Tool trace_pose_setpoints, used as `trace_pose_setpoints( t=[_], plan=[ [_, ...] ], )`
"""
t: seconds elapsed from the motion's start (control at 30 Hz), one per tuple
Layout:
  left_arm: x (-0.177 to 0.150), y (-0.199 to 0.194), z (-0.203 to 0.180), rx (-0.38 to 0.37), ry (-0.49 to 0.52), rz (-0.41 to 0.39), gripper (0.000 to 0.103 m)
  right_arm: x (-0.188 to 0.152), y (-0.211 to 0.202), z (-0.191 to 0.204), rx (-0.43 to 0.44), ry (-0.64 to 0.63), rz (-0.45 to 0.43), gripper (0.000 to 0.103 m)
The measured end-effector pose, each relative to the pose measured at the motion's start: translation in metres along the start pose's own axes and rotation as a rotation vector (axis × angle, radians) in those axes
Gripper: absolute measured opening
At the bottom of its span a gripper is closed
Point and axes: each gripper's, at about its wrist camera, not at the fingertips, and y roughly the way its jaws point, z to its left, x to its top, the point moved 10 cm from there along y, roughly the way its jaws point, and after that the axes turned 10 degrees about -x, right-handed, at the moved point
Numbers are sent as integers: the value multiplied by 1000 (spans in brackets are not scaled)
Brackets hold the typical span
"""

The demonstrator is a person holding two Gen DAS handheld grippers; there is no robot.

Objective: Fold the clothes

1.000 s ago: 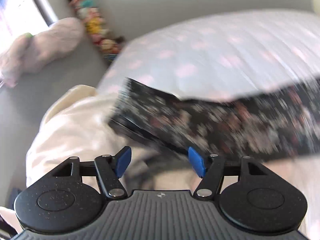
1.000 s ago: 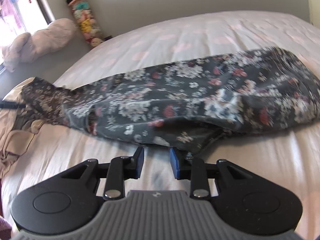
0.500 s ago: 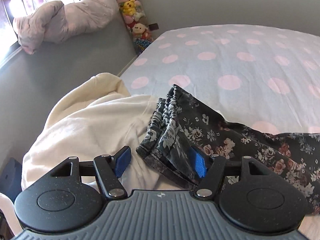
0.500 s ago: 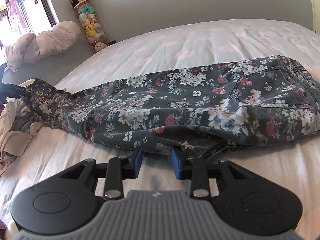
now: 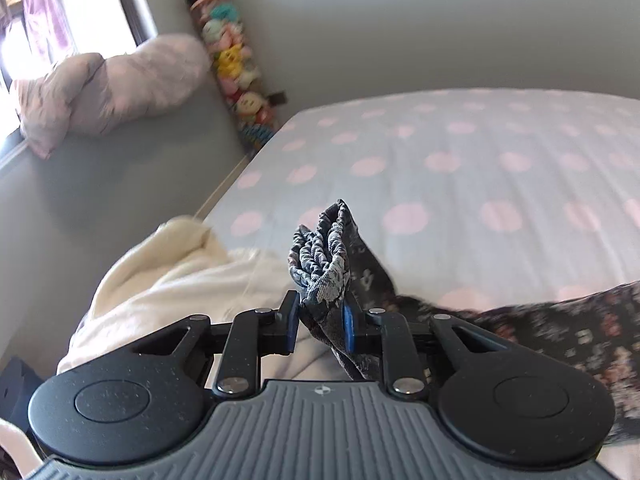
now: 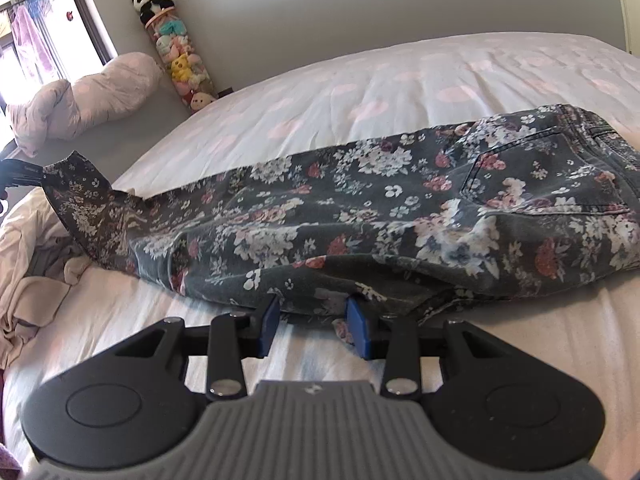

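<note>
My left gripper (image 5: 320,328) pinches the trousers' (image 6: 400,208) hem at far left; they stretch rightward across the bed (image 6: 400,80). My right gripper (image 6: 312,324) gapes empty against their near edge.

This is a bedroom in a home. A bed (image 6: 400,76) with a pale sheet dotted in pink fills most of both views, running to the plain grey far wall (image 6: 360,0). In the far left corner stands a tall clear tube of soft toys (image 6: 180,60) (a panda sits on top). Left of it a crumpled pink quilt (image 6: 80,96) lies on a grey ledge below a bright window (image 5: 60,28), with laundry hanging outside. Floral trousers (image 6: 380,208) are spread across the bed, and a cream garment (image 5: 180,276) is heaped at its near left edge.
</note>
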Motion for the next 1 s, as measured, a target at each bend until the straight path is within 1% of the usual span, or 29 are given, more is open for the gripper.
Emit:
trace_pose_setpoints(
  t=[0.2, 0.33, 0.43, 0.47, 0.5, 0.6, 0.67, 0.87, 1.0],
  plan=[
    [44, -50, -60, -107, 48, -106, 19, 16, -15, -12, -2, 61, -72, 41],
    [78, -76, -85, -119, 64, -146, 18, 25, -30, -17, 13, 88, -124, 41],
    [98, -92, -98, -129, 65, -175, 18, 29, -34, -30, -66, 81, -143, 41],
    [102, -98, -104, -138, 68, -186, 17, 30, -31, -37, -101, 91, -133, 41],
    [107, -103, -111, -148, 71, -196, 17, 30, -30, -45, -113, 125, -122, 41],
    [106, -113, -148, -215, 108, -194, 17, 30, -29, -66, -136, 214, -100, 41],
    [101, -111, -176, -261, 120, -179, 17, 31, -30, -73, -142, 234, -107, 41],
    [71, -87, -265, -402, 148, -142, 17, 35, -29, -76, -120, 230, -118, 41],
    [35, -67, -320, -475, 185, -82, 16, 38, -23, -76, -109, 199, -116, 41]
  ],
)
